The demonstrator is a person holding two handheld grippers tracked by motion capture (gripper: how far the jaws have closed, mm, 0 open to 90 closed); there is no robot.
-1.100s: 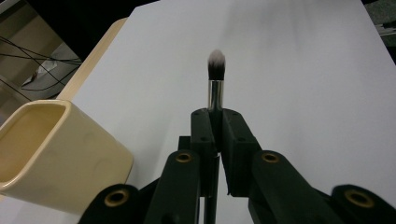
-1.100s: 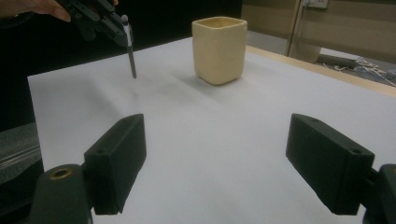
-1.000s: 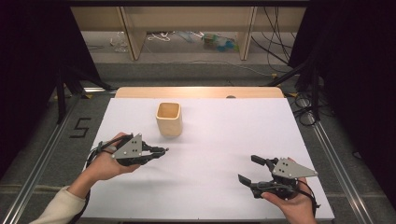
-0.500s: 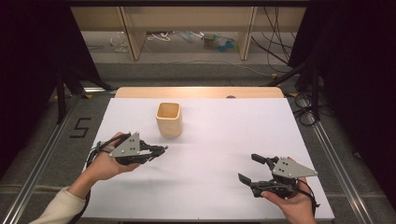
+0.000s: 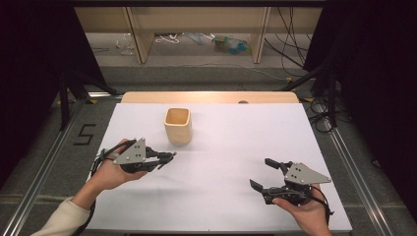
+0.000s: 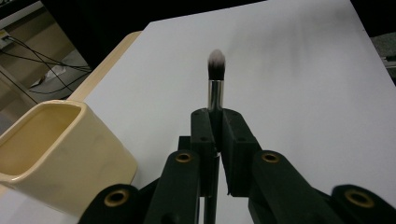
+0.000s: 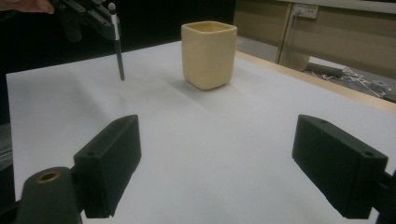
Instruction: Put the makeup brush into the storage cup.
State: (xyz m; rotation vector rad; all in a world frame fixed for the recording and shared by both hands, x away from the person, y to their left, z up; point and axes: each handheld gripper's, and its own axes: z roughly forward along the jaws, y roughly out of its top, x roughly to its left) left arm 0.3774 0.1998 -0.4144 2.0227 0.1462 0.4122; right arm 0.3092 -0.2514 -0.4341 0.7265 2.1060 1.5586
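Observation:
A cream square cup (image 5: 177, 125) stands upright on the white table top (image 5: 231, 142), left of centre. My left gripper (image 5: 168, 157) hovers just in front of and left of the cup, shut on a makeup brush. In the left gripper view the brush (image 6: 215, 70) sticks out past the closed pads (image 6: 233, 140), silver ferrule and pale bristles forward, with the cup (image 6: 56, 149) close at the left. The right gripper view shows the brush's black handle (image 7: 119, 58) hanging below that gripper, left of the cup (image 7: 208, 53). My right gripper (image 5: 260, 173) rests open at the front right, nothing between its fingers (image 7: 112, 163).
A bare wooden strip (image 5: 211, 97) runs along the table's far edge. Behind it are shelf legs, cables and small clutter on the floor (image 5: 226, 42). Metal rails (image 5: 354, 172) flank the table, and a "5" marking (image 5: 84, 133) lies on the floor at the left.

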